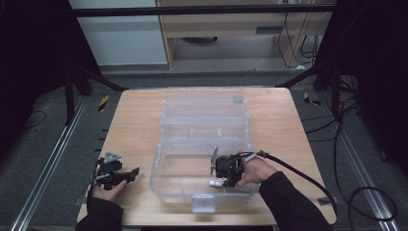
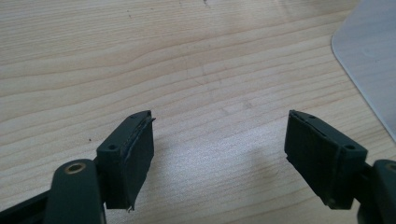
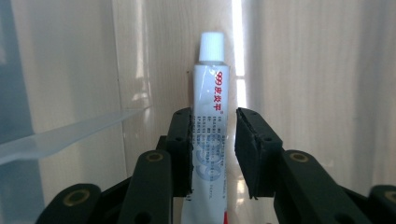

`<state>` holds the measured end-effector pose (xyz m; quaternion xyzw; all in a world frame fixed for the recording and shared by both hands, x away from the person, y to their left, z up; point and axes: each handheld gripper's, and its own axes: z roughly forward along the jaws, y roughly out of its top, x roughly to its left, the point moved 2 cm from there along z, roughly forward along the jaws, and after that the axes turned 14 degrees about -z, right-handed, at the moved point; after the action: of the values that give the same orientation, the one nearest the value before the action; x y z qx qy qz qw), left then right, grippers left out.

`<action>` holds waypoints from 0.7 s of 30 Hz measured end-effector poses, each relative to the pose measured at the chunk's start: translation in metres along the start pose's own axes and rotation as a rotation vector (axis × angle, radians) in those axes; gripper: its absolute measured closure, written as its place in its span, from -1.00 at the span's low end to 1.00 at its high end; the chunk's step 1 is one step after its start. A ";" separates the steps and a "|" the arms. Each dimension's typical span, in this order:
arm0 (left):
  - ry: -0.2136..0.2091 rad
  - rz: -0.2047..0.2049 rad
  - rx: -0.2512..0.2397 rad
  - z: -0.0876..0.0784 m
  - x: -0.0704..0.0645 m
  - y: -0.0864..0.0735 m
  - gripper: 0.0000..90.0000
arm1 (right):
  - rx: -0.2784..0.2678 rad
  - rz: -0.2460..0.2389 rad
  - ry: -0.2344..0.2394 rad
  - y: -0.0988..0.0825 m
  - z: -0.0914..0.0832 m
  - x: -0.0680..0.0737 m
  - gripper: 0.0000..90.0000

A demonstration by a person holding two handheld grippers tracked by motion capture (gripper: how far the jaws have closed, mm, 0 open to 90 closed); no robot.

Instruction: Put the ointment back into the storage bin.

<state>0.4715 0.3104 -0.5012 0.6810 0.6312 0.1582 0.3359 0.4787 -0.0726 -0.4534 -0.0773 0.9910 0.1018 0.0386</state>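
1. Overhead, the high view shows a clear plastic box [image 1: 202,144] with its lid thrown back, set mid-worktop [image 1: 139,120]. The right claw [image 1: 222,182] is down inside the near compartment, low against the floor of the box, with a small white tube [image 1: 215,183] at its tips. The left claw [image 1: 126,174] lies idle on the bare wood, well apart from the box.

2. Left gripper view: the left claw [image 2: 219,140] is spread wide, with nothing between its jaws. Pale wood grain lies beneath it, and a rounded corner of the clear plastic box [image 2: 369,56] enters at the upper right.

3. Right gripper view: the right claw [image 3: 214,149] straddles the tube [image 3: 210,116], which lies lengthwise between the jaws with its white cap pointing away. One jaw touches the tube; a narrow gap remains at the other, so the jaws are not fully pressed home. Whether this is a pick or a release I cannot tell.

4. Judgement: if lifting, close squarely on the tube's body and rise straight, clear of the box walls. If placing, open fully before withdrawing, so the tube is not dragged.

5. Surface and room: the light wooden worktop stands on grey carpet [image 1: 53,130], with floor rails [image 1: 43,168] on both sides. Dark curtains flank it, and loose cables [image 1: 365,192] lie at right.
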 end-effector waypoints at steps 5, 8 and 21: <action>0.001 -0.002 -0.001 0.000 0.000 0.000 -0.47 | -0.094 0.080 -0.081 -0.009 -0.023 0.001 0.41; 0.000 -0.001 0.000 0.000 0.000 0.000 -0.47 | -0.132 0.123 -0.110 -0.013 -0.031 0.001 0.38; -0.011 -0.005 0.007 0.000 -0.001 0.000 -0.36 | -0.383 0.351 -0.342 -0.045 -0.068 0.015 0.06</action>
<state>0.4709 0.3092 -0.5010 0.6816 0.6316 0.1513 0.3371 0.4676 -0.1325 -0.3976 0.1073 0.9312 0.3035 0.1712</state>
